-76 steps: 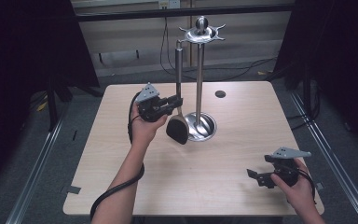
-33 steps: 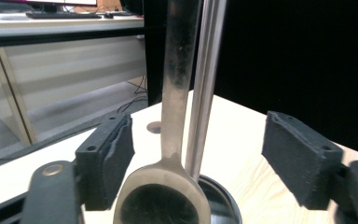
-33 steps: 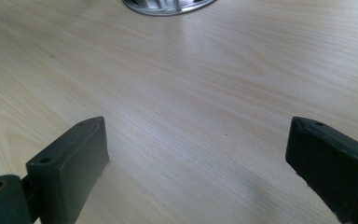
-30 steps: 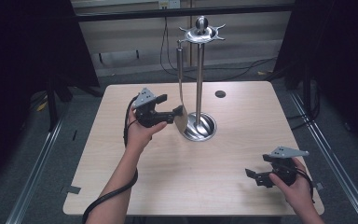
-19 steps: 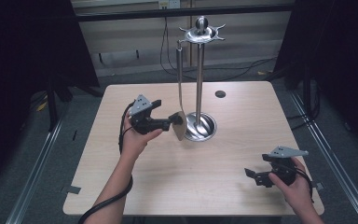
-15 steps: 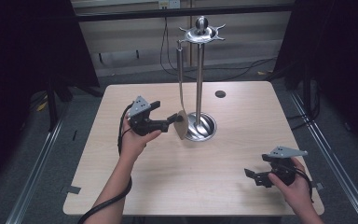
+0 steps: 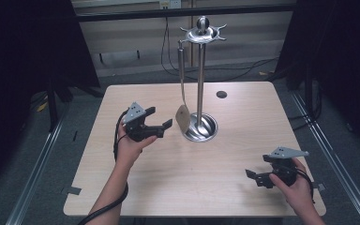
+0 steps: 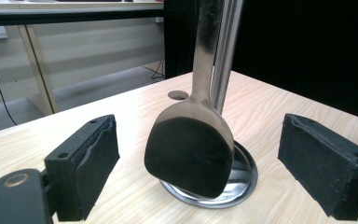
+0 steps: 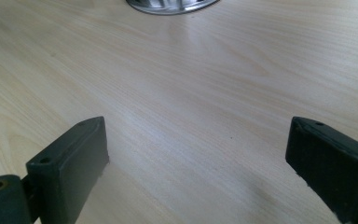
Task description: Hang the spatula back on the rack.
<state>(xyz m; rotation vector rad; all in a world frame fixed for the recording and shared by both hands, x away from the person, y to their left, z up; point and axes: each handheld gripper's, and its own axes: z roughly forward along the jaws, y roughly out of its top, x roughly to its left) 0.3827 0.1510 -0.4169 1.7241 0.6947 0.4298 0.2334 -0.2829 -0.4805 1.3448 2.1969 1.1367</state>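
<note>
The spatula hangs from the stand, its blade just above the base dish. The left tool has just been opening, nothing between its jaws; draw it straight back so the blade, possibly swinging, stays unbumped. The right tool rests open on the surface.

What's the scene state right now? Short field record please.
work in hand: spatula hung on the utensil stand, left gripper beside it
spatula: hangs by its handle from a top hook, blade low beside the stand's base, free of both grippers
left gripper: open, jaws have just been opening, nothing pressed between them; spatula blade ahead of the jaws in the left gripper view
right gripper: open, empty, low over the table at the near right corner
other: round hole in the tabletop behind the stand
</note>
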